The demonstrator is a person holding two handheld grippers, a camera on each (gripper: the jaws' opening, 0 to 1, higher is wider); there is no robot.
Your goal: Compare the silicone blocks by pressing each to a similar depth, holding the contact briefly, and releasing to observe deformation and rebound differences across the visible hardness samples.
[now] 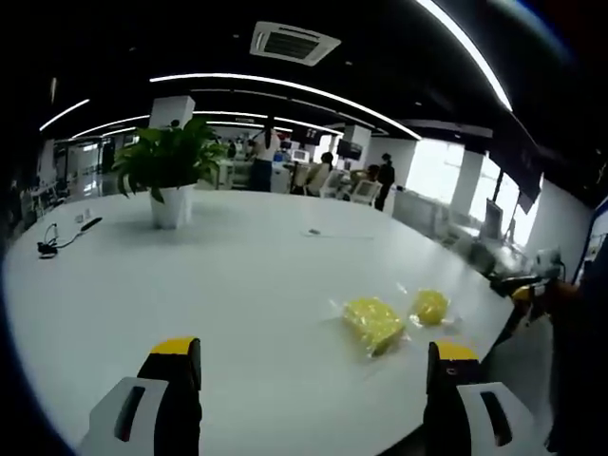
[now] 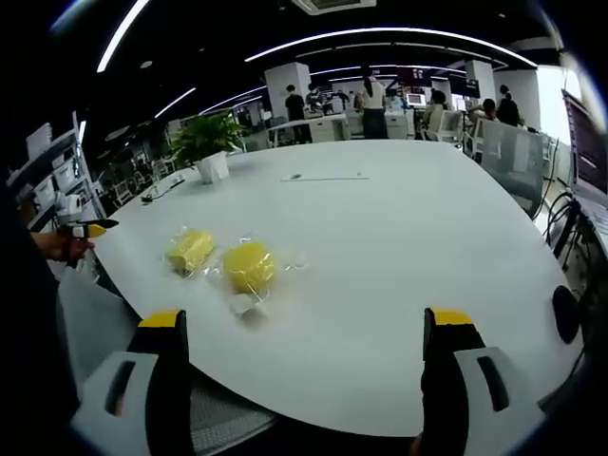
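No pressing has begun: the left gripper (image 1: 313, 380) and right gripper (image 2: 304, 356) both hover with jaws spread wide and empty, short of the samples. Next, one must descend squarely onto a block. The rectangular yellow block (image 2: 190, 251) and rounder yellow block (image 2: 249, 266), seemingly in clear wrap, lie close together near the white table (image 2: 399, 247) edge.

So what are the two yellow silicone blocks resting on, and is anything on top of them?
Both yellow silicone blocks lie on the white table, each in clear plastic wrapping. Nothing sits on top; both grippers hang open, short of them. Their undersides are hidden.
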